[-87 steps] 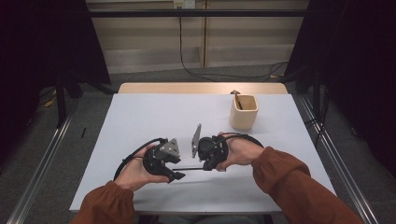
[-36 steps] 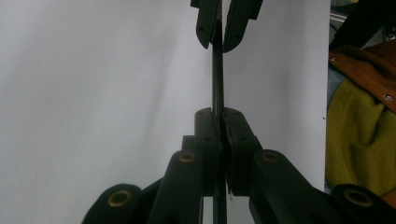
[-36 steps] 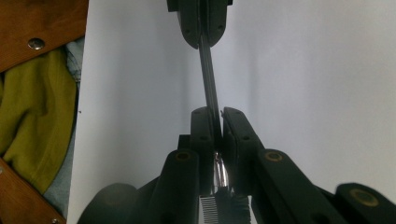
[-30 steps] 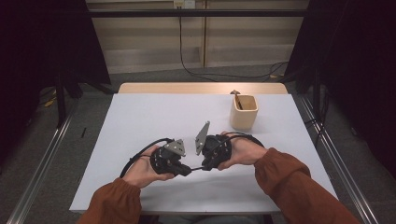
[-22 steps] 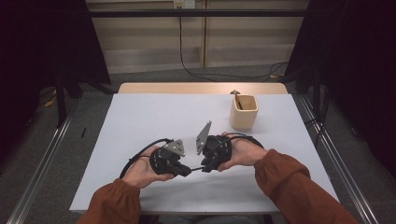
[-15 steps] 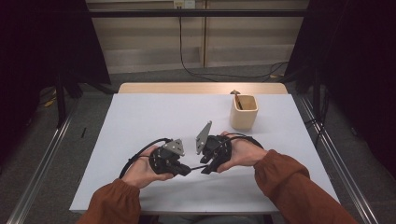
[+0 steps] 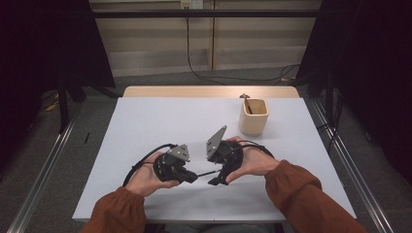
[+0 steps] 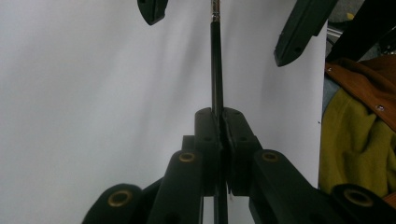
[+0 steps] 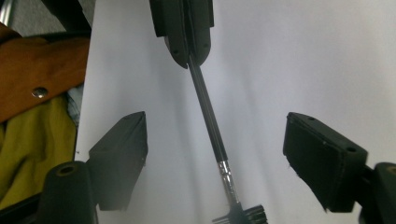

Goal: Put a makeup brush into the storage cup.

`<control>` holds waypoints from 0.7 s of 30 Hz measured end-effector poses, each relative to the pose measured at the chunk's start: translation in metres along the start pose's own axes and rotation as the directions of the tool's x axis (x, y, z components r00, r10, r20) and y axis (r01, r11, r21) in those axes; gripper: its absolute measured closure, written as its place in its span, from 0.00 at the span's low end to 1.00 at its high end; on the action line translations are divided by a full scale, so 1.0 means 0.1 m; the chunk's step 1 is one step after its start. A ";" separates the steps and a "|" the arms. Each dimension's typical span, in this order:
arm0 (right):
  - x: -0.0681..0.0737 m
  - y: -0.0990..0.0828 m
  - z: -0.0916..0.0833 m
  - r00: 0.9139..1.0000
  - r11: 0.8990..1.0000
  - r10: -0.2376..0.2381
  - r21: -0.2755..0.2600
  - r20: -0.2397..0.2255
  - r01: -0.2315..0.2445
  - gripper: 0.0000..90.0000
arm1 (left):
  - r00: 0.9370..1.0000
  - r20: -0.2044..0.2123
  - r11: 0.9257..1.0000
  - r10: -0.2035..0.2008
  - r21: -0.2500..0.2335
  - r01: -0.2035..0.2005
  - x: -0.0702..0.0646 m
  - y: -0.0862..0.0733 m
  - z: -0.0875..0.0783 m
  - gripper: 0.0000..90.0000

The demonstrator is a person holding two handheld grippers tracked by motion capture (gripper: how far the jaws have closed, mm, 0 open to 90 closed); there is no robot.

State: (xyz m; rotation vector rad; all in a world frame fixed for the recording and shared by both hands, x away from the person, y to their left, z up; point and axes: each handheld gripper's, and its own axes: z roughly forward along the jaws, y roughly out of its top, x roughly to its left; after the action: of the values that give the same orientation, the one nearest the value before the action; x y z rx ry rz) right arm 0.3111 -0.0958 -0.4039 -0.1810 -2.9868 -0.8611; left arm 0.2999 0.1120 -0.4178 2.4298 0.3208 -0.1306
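A thin black stick with a metal ferrule [image 7: 205, 173] spans the gap between my two grippers, low over the white table's near middle. My left gripper [image 7: 193, 176] is shut on one end; in the left gripper view the pads [image 8: 208, 126] clamp the stick [image 8: 216, 60]. My right gripper [image 7: 219, 174] faces it. Its jaws have just been opening and now stand wide on both sides of the stick [image 9: 205, 112], pads [image 9: 122, 147] clear of it. The ferrule end [image 9: 226, 173] lies between them.
A beige cup [image 7: 253, 117] with a brown item [image 7: 246, 99] poking out stands at the table's far right. The white tabletop [image 7: 145, 121] spreads to the left and behind the grippers. Orange sleeves and a yellow-green garment [image 8: 355, 149] lie at the near edge.
The right gripper's jaws have spread apart and let go of the stick, which stays in the left gripper. Neither hand has shifted over the last second.
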 end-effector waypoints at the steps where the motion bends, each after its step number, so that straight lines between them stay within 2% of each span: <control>1: -0.01 -0.01 0.00 1.000 1.000 -0.001 -0.011 0.006 0.001 0.18 | 1.000 -0.004 1.000 0.000 0.001 0.000 0.00 -0.01 -0.01 0.95; 5: -0.02 -0.05 0.00 0.999 0.998 0.029 -0.051 0.018 -0.028 0.11 | 1.000 -0.008 1.000 -0.006 -0.002 0.006 0.01 -0.03 -0.02 0.95; 7: -0.03 -0.07 -0.02 0.999 0.997 0.037 -0.070 0.023 -0.035 0.10 | 1.000 -0.012 1.000 -0.018 -0.011 0.018 0.01 -0.04 -0.02 0.95; 15: -0.03 -0.17 -0.10 0.998 0.991 0.057 -0.122 0.031 -0.053 0.05 | 1.000 -0.019 1.000 -0.011 -0.019 0.011 0.02 -0.08 -0.07 0.95; 18: -0.04 -0.22 -0.14 0.996 0.988 0.074 -0.140 0.044 -0.067 0.04 | 1.000 -0.025 1.000 -0.011 -0.016 0.011 0.02 -0.09 -0.09 0.95; 21: -0.04 -0.27 -0.19 0.994 0.984 0.095 -0.156 0.049 -0.086 0.04 | 0.999 -0.023 0.999 -0.024 -0.033 0.023 0.03 -0.11 -0.10 0.95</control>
State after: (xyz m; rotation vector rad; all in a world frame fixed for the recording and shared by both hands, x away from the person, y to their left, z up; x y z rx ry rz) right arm 0.3116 -0.1289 -0.4028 -0.3475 -2.9356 -1.0943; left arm 0.2994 0.1273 -0.4176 2.3976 0.3593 -0.1065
